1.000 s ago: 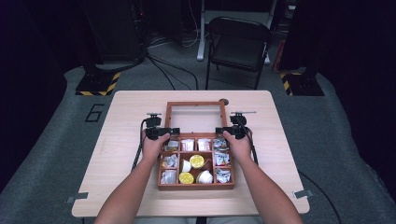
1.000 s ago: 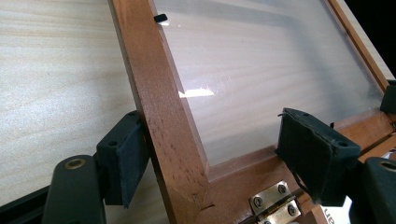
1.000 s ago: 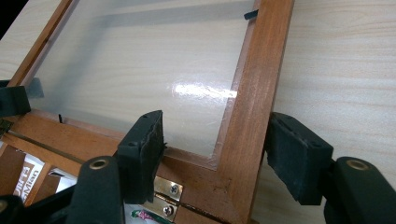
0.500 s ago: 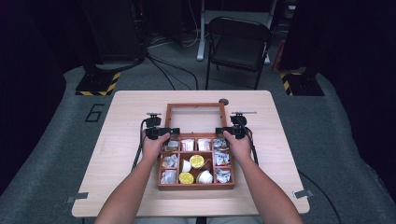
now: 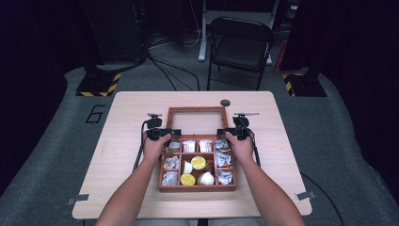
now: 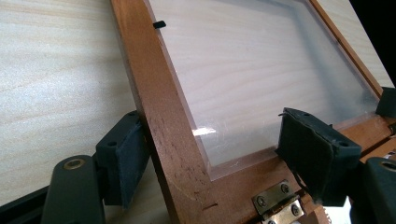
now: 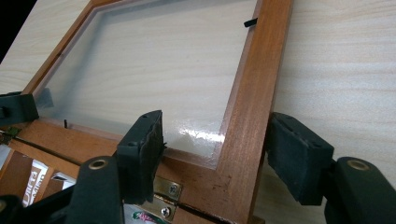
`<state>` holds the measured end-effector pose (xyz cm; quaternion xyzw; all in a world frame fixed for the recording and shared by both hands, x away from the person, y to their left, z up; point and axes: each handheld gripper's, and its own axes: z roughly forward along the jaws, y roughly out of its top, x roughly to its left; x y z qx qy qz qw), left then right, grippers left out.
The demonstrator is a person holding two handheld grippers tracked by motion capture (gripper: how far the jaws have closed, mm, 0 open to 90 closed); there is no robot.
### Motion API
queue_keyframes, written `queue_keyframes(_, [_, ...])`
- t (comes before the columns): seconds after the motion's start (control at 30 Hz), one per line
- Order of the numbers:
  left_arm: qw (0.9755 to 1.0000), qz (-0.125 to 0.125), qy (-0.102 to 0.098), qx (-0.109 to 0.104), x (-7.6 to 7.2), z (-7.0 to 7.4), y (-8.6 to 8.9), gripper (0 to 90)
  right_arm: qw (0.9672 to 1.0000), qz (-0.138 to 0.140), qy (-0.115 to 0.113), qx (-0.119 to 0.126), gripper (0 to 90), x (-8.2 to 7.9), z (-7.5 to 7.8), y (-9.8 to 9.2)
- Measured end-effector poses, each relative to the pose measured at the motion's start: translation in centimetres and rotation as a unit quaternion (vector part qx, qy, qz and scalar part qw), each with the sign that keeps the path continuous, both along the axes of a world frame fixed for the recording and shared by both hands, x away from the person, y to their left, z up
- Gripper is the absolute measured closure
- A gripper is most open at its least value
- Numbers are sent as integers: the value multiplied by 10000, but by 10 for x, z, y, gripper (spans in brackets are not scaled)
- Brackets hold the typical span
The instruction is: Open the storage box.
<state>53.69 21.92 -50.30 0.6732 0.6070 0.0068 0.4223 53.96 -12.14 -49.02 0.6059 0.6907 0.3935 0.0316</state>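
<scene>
Wooden compartment box (image 5: pixel 197 165) with sachets and small cups sits near the person's edge of the pale wooden table (image 5: pixel 117 155); its glass-paned wooden lid (image 5: pixel 195 120) lies flipped open beyond it, hinged at the back. Left gripper (image 6: pixel 210 140) straddles the lid's left rail, one pad touching, the other clear. Right gripper (image 7: pixel 215 147) brackets the right rail, jaws standing apart, probably so both sides rise evenly.

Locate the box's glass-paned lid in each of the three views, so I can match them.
High view: the lid lies open, flat on the table beyond the compartments, mid-picture.
Left gripper view: its wooden frame runs diagonally between the jaws.
Right gripper view: frame rail between the jaws, right of centre.
Shared landmark: brass hinge.
</scene>
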Motion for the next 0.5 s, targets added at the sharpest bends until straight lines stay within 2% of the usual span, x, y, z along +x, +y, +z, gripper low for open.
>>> queue_keyframes(0.2, [10000, 9, 92, -9, 1, 1, 0, 259, 9999, -21, 93, 53, 366, 0, 0, 0])
queue_keyframes(0.5, [9999, 32, 110, -20, 1, 0, 0, 259, 10000, -16, 52, 69, 366, 1, -2, -1])
